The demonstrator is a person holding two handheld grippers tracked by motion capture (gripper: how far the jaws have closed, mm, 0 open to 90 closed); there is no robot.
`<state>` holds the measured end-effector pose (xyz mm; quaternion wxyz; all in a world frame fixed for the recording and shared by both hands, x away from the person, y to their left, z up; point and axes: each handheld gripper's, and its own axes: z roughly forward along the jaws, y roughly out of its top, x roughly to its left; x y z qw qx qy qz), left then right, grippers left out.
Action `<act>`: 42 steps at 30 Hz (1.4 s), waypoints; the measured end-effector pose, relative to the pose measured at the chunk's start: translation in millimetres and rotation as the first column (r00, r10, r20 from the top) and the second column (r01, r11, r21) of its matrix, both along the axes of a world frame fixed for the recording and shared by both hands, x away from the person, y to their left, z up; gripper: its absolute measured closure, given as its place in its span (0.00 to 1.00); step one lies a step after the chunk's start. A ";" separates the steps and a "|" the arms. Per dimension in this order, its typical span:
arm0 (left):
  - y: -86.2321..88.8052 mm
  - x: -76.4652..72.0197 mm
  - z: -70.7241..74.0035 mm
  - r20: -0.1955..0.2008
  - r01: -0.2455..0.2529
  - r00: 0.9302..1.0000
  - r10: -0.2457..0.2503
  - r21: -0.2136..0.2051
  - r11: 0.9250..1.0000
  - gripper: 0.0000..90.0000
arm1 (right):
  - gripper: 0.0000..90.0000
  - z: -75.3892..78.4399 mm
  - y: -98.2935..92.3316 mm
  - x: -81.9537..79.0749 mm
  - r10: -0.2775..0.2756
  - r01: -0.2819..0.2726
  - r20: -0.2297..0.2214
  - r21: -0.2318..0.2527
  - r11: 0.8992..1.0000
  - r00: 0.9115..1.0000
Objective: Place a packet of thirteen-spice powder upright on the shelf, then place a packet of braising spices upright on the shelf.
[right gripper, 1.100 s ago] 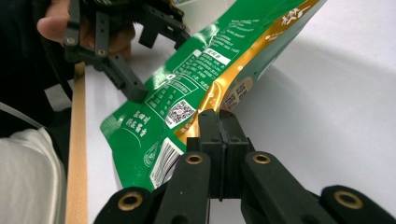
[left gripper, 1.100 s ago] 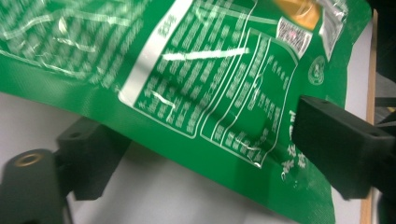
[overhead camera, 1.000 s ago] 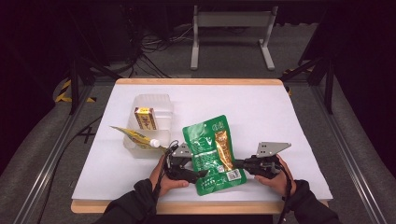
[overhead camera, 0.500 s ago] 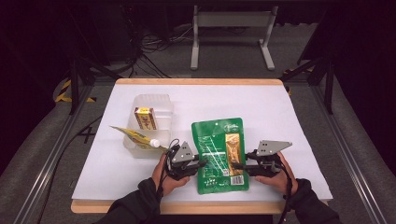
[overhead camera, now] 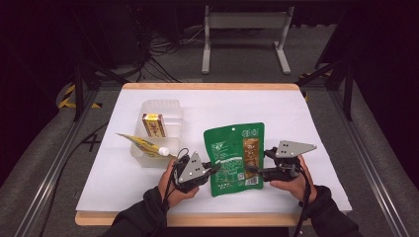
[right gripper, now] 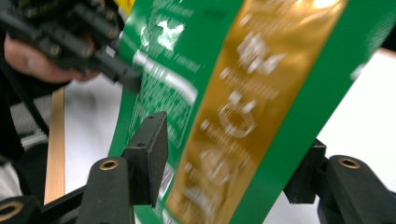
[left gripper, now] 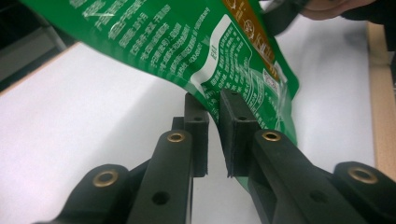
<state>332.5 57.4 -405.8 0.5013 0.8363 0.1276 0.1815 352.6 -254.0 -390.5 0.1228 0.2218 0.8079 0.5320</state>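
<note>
Packaging in the form of a flat green foil pouch with a gold stripe and white print (overhead camera: 233,157) is being held above the near part of the white-covered table (overhead camera: 316,123), between the two grippers. In the left gripper view, the pouch's lower edge (left gripper: 219,100) is being pinched between the narrowly spaced black jaws of the left gripper (overhead camera: 213,168), which is being gripped by the person's left hand (overhead camera: 173,190). The right gripper (overhead camera: 250,170) is being held by the right hand (overhead camera: 292,182) at the pouch's opposite side; in the right gripper view its jaws are being kept wide apart, with the pouch (right gripper: 243,107) lying across the gap between them, and whether either jaw is touching the foil cannot be told. A clear plastic container (overhead camera: 160,131) is being seen well to the left of the pouch, with a small red-and-yellow box (overhead camera: 153,125) standing upright inside it and a yellow tube with a white cap (overhead camera: 143,144) leaning over its left side.
</note>
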 end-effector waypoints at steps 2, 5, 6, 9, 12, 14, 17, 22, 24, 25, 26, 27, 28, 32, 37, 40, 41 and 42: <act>0.4 -0.2 0.3 0.005 0.006 1.000 -0.006 0.002 1.000 0.92 | 0.47 5.0 -1.3 0.4 -0.005 0.005 0.013 0.012 1.000 1.000; 1.2 -0.8 1.3 0.015 0.023 1.000 -0.023 0.006 1.000 0.93 | 0.49 10.8 -0.8 1.3 0.009 -0.009 0.011 0.026 1.000 1.000; 0.9 -1.2 1.4 0.018 0.022 1.000 -0.022 0.009 1.000 0.92 | 0.52 11.9 -0.3 1.6 0.015 -0.015 0.011 0.026 1.000 1.000; 1.6 -1.7 1.5 0.020 0.020 1.000 -0.021 0.016 1.000 0.93 | 0.64 17.0 0.4 -0.9 0.062 -0.062 0.025 0.018 0.998 0.998; 3.0 -1.0 1.6 0.017 0.025 1.000 -0.025 0.016 1.000 0.93 | 0.74 21.6 0.1 -2.5 0.093 -0.094 0.029 0.020 0.995 0.995; 2.7 -1.2 1.7 0.026 0.020 0.999 -0.021 0.026 0.999 0.93 | 0.77 23.0 1.0 -2.8 0.094 -0.094 0.034 0.005 0.996 0.995; 1.9 -1.1 1.7 0.029 0.021 0.999 -0.022 0.026 0.999 0.93 | 0.93 26.0 4.1 -5.4 0.117 -0.117 0.036 -0.015 0.993 0.992; 1.4 -1.6 2.3 0.026 0.022 0.999 -0.022 0.022 1.000 0.93 | 0.98 25.2 6.7 -8.7 0.105 -0.103 0.039 -0.046 0.994 0.994; 0.7 -2.8 2.8 0.033 0.026 0.999 -0.027 0.027 0.999 0.93 | 0.98 24.9 4.8 -9.4 0.107 -0.106 0.036 -0.035 0.994 0.994; 0.3 -3.1 2.8 0.038 0.027 0.999 -0.027 0.026 0.999 0.93 | 0.98 24.8 4.4 -9.7 0.111 -0.110 0.031 -0.031 0.993 0.993; 0.2 -3.1 3.0 0.038 0.031 0.999 -0.032 0.026 0.999 0.93 | 0.92 25.0 4.1 -10.1 0.113 -0.112 0.029 -0.030 0.993 0.993; -0.2 -3.2 3.5 0.036 0.033 0.999 -0.034 0.025 0.999 0.93 | 0.83 25.3 4.3 -9.9 0.120 -0.120 0.020 -0.026 0.992 0.993; -0.9 -3.6 3.8 0.036 0.035 0.999 -0.036 0.026 0.999 0.94 | 0.77 25.3 5.2 -10.0 0.129 -0.129 0.011 -0.025 0.991 0.992; -2.2 -1.7 4.3 0.040 0.039 0.998 -0.040 0.021 0.999 0.94 | 0.70 22.9 9.1 -8.3 0.123 -0.123 -0.004 -0.040 0.992 0.992; -3.3 -0.8 3.8 0.051 0.035 0.998 -0.036 0.021 0.999 0.94 | 0.93 20.4 13.2 -3.4 0.115 -0.116 -0.015 -0.050 0.992 0.993; -2.7 -1.2 4.7 0.053 0.039 0.998 -0.040 0.026 0.999 0.94 | 0.98 21.0 12.9 -2.8 0.107 -0.108 -0.010 -0.055 0.993 0.994; -3.1 -1.4 5.1 0.057 0.036 0.998 -0.038 0.027 0.999 0.93 | 0.98 20.9 12.7 -3.3 0.105 -0.105 -0.008 -0.055 0.993 0.994; -3.2 -1.8 5.4 0.057 0.035 0.998 -0.036 0.025 0.999 0.93 | 0.98 20.6 12.4 -4.2 0.102 -0.103 -0.008 -0.051 0.993 0.995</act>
